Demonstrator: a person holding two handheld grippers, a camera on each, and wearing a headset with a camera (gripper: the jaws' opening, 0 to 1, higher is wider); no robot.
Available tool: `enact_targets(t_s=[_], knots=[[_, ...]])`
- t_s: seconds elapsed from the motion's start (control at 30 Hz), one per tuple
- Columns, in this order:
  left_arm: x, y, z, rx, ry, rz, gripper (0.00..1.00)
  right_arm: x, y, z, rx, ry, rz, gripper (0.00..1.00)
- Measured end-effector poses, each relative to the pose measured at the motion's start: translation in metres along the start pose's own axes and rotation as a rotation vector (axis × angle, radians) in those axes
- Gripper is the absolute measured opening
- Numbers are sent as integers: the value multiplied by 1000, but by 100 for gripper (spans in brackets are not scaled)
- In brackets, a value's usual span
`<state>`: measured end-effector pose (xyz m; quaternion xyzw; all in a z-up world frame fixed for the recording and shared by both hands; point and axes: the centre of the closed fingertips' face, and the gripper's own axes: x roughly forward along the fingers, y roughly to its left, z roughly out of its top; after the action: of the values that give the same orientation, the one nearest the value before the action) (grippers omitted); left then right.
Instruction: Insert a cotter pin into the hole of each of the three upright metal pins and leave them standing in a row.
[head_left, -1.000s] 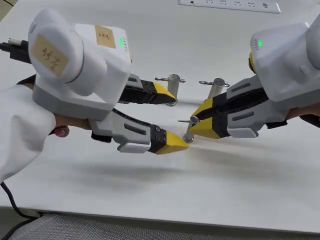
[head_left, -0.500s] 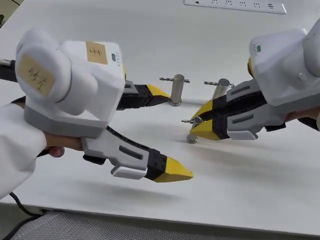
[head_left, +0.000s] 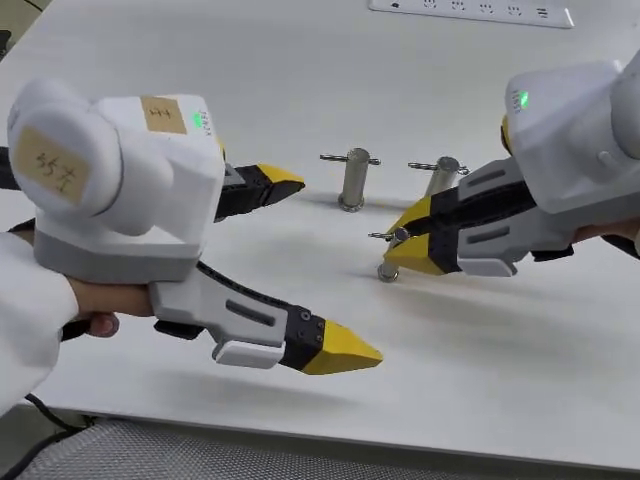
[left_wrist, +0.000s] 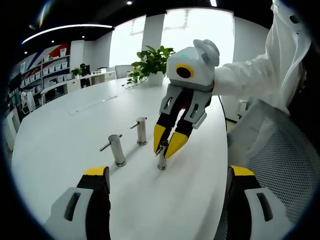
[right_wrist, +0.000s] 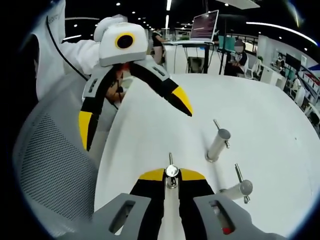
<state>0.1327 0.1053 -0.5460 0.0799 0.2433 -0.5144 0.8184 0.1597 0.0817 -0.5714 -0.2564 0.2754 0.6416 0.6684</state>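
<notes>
Front pin (head_left: 388, 271) sitting middle right, right gripper (head_left: 395, 255) squeezing it, reaching in from right edge. Left gripper (head_left: 332, 268) hanging lower left, jaws gaping wide, pointing right.

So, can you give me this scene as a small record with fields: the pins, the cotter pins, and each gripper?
pins: three on the table
far left pin: stands free
far right pin: stands free
near pin: base on the table, held near its top
cotter pins: one through each pin
right gripper: shut on the near pin
left gripper: open, holds nothing, apart from the pins
</notes>
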Motion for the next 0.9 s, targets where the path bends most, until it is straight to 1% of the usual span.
enact_targets(t_s=[0.13,0.27,0.4,0.43,0.47,0.53,0.6,0.73,0.77,0.9], knots=[[-2,-2,-2,-15,2,2,98,-6,-3,3,7,-16,-13,3],[-3,-6,-4,-15,10,-2,98,-18,-6,4,26,-33,-25,3],[-2,-8,-6,-23,17,-10,99,-34,-14,-9,27,-41,-45,3],[-2,-9,-7,-23,20,-11,99,-35,-15,-9,30,-42,-48,3],[-1,-9,-7,-22,22,-11,99,-41,-16,-11,27,-40,-63,3],[0,-9,-8,-23,27,-10,99,-54,-24,-22,40,-40,-80,3],[2,-7,-8,-20,30,0,98,-61,-30,-29,58,-46,-91,3],[3,-10,-11,-23,40,-11,98,-68,-33,-35,56,-36,-114,3],[4,-10,-12,-22,45,-12,98,-71,-36,-39,41,-28,-125,3],[4,-10,-15,-25,58,-14,98,-77,-48,-48,45,-23,-143,3]])
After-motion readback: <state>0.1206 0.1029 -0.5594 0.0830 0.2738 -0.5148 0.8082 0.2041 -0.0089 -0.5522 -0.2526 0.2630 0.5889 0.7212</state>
